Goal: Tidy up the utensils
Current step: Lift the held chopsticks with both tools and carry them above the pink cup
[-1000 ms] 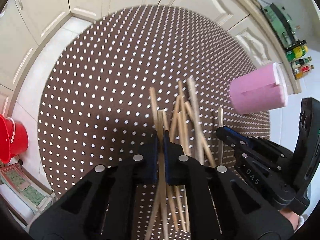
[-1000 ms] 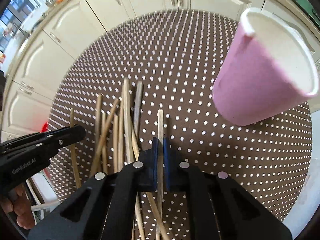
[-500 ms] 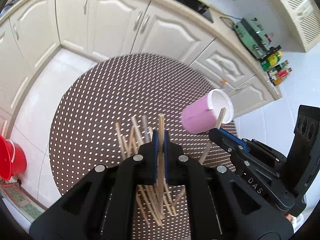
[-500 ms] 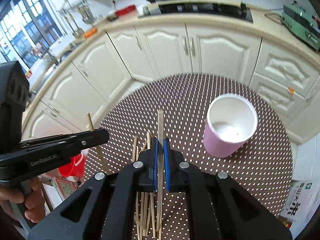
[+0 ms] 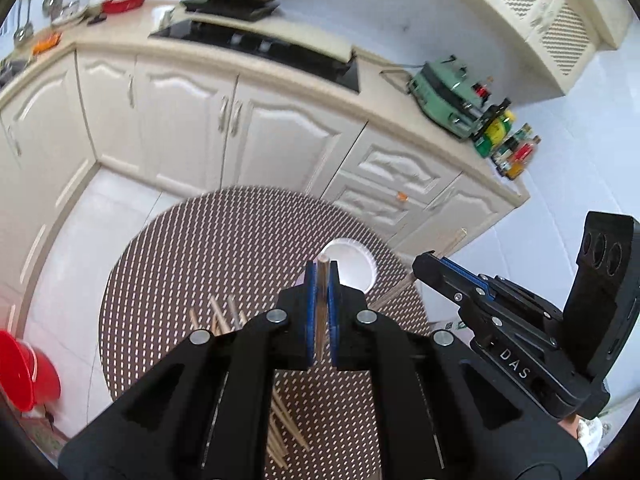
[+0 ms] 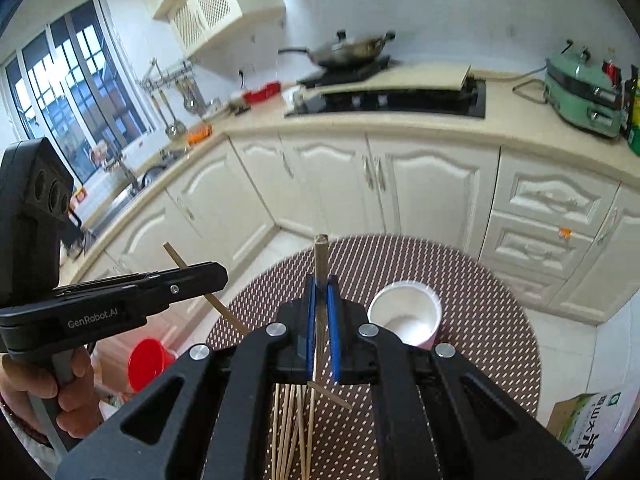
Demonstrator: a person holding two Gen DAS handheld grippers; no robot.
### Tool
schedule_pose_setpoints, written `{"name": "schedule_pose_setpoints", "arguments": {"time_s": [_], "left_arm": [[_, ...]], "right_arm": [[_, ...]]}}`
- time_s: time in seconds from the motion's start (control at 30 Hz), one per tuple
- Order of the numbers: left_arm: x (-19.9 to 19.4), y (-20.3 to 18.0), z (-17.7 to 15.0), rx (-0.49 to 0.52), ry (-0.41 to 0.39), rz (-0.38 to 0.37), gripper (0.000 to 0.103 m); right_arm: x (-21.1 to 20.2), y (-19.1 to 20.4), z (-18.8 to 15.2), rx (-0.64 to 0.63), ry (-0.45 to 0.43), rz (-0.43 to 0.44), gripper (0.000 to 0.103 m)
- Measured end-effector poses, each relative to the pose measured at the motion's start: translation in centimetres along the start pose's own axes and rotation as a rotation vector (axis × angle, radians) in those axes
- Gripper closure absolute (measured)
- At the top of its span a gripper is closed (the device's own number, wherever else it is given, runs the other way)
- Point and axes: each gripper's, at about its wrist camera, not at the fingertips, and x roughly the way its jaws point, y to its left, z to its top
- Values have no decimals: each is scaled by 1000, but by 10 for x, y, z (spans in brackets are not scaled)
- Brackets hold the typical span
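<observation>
Left wrist view puts my left gripper (image 5: pixel 320 308) at the centre, its blue pads clamped on a single wooden chopstick (image 5: pixel 322 300) that stands up between them. A second ago that stick lay in the heap on the dotted round table (image 5: pixel 192 264); now both tools are lifted well clear of the tabletop, so the pick has succeeded. My right gripper (image 6: pixel 322 316) is clenched the same way on its own chopstick (image 6: pixel 320 256), whose tip pokes up past the pads. From the right wrist view, the left tool shows at the table's left edge with its stick (image 6: pixel 176 256) slanting through the closed jaws. Below me the remaining loose chopsticks (image 6: pixel 290 432) sit toward the near edge of the table, and the pink cup (image 6: pixel 406 316) stands upright toward the right edge, mouth open and apparently empty. I judge the next job is carrying both sticks over the cup and dropping them in upright; the long sticks could tip the light cup.
</observation>
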Motion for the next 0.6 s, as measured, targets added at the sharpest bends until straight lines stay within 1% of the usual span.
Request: {"name": "schedule_pose_setpoints", "arguments": {"time_s": [0.2, 0.37, 0.47, 0.53, 0.6], "left_arm": [[1, -29, 35, 47, -81, -39, 98], [15, -46, 60, 74, -132, -73, 98], [28, -53, 70, 75, -137, -100, 98], [37, -57, 73, 82, -136, -102, 98], [40, -59, 76, 84, -141, -115, 98]], "right_arm": [[-16, -13, 28, -10, -109, -52, 98], [-14, -30, 44, 4, -171, -95, 98], [-10, -43, 49, 28, -189, -111, 98], [-9, -47, 51, 29, -194, -138, 98], [-8, -52, 53, 42, -199, -144, 98]]}}
